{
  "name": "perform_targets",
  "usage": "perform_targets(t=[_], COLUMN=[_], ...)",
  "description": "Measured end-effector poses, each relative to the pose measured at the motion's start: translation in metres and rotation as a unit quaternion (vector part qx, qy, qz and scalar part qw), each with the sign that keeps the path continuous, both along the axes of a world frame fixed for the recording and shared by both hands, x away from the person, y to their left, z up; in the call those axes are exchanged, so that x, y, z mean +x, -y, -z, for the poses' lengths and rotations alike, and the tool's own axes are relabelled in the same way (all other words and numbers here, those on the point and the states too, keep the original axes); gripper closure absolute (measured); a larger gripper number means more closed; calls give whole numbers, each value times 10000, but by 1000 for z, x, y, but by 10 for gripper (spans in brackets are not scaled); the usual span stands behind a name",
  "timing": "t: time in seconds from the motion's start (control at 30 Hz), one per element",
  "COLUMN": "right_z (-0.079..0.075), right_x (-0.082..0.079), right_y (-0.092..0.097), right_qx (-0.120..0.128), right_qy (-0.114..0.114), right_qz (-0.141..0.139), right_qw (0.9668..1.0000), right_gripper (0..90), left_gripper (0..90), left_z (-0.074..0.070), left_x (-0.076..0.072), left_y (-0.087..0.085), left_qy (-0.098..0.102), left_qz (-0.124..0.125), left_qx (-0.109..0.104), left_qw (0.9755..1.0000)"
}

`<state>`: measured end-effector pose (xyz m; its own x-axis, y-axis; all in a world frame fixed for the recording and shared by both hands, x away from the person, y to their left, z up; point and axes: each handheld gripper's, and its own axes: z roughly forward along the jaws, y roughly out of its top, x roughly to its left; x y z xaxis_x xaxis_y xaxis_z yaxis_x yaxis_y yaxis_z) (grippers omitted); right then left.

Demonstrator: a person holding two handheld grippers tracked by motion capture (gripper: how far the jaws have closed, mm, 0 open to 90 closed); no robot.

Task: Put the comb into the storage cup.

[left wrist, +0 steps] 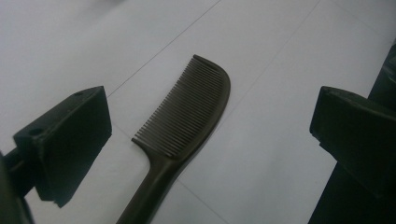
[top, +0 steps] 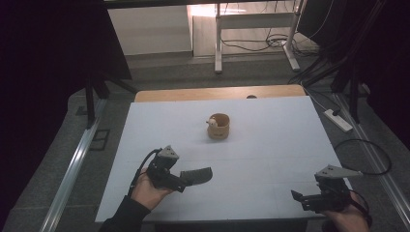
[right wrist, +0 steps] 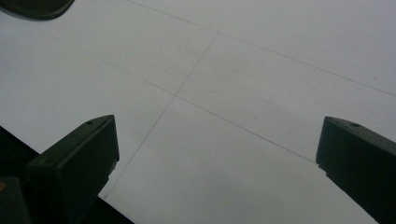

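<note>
The dark brown plastic comb with a long handle (left wrist: 187, 116) lies flat on the white table (top: 270, 145), on the near left part of it, and from where I stand nothing has really been accomplished with it yet. The left gripper (left wrist: 210, 135) sits right over it with its jaws spread wide, one on each side of the comb's toothed head, neither touching it as far as I can tell; in the high view the comb (top: 197, 175) pokes out rightward from just in front of that left gripper (top: 186, 180). So the reach looks made, but the grasp itself is not yet done, and the lifting and carrying are all left. The right gripper (top: 296, 195) hovers well apart near the table's near right corner, its jaws also wide and with only bare table between them (right wrist: 215, 140). Farther up the table stands a small round tan wooden cup (top: 219, 126) with something pale at its rim, too small to make out. I would guess that the cup is where the comb is meant to go, though that is only a judgement.
</note>
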<state>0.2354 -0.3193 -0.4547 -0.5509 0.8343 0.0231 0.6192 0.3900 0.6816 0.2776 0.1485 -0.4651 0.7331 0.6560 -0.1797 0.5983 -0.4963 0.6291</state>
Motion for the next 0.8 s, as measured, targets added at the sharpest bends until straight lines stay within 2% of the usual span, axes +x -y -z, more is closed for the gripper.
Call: perform_targets(t=[0.23,0.37,0.6,0.63,0.7,0.73,0.77,0.8], right_z=[0,0,1,1,1,1,1,1], right_x=[0,0,1,1,1,1,1,1], right_y=[0,0,0,0,0,0,0,0], right_qx=[-9,-12,-17,-17,-20,-23,-23,-24], right_qy=[-6,-13,-24,-24,-28,-31,-31,-35], right_qz=[-5,-7,-9,-9,-6,-3,-3,-4], right_qw=[10000,10000,10000,10000,10000,10000,10000,10000], right_gripper=[0,0,0,0,0,0,0,1], left_gripper=[3,44,456,456,625,756,756,836], left_z=[1,1,1,1,3,4,5,6], left_x=[6,11,18,19,20,20,21,21], left_y=[14,20,28,28,29,30,30,31], left_qy=[-21,-5,-71,-87,-119,-160,-195,-228], left_qz=[143,212,274,326,438,468,499,521], left_qx=[150,199,113,95,41,18,2,-1], left_qw=[9998,9996,9995,9994,9990,9988,9986,9984])
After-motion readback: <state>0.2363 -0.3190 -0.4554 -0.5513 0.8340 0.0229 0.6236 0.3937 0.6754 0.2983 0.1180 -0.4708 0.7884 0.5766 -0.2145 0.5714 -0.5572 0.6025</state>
